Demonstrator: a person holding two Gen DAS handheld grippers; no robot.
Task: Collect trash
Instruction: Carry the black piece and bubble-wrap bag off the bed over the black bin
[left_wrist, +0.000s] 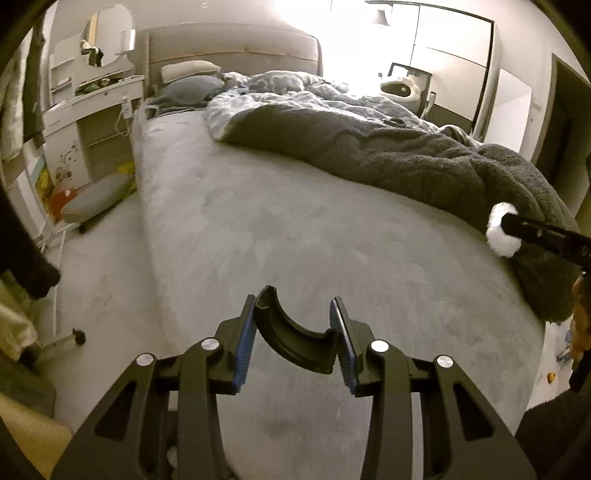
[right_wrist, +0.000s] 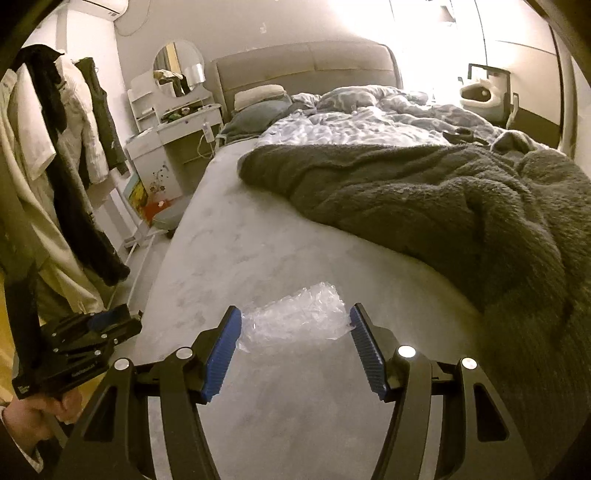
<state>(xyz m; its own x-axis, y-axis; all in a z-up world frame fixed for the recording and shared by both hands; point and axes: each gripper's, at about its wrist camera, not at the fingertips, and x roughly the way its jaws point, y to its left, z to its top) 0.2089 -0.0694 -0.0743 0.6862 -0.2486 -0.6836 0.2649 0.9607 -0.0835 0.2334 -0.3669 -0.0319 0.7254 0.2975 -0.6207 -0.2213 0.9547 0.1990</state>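
Note:
My left gripper (left_wrist: 295, 332) is shut on a black curved plastic piece (left_wrist: 295, 341), held above the grey bed sheet (left_wrist: 277, 229). My right gripper (right_wrist: 293, 326) has its jaws wide, with a crumpled clear bubble wrap (right_wrist: 295, 317) between the blue pads (right_wrist: 221, 354). The wrap touches both pads and seems to rest above the sheet; whether it is clamped is unclear. In the left wrist view the right gripper (left_wrist: 546, 236) reaches in from the right with white-looking material (left_wrist: 498, 229) at its tip. The left gripper shows at the left edge of the right wrist view (right_wrist: 92, 332).
A dark fluffy blanket (right_wrist: 443, 206) and a patterned duvet (right_wrist: 351, 122) cover the right and far side of the bed. A white dresser with mirror (right_wrist: 173, 110) and hanging clothes (right_wrist: 55, 147) stand on the left. A low stool (left_wrist: 96, 199) sits on the floor beside the bed.

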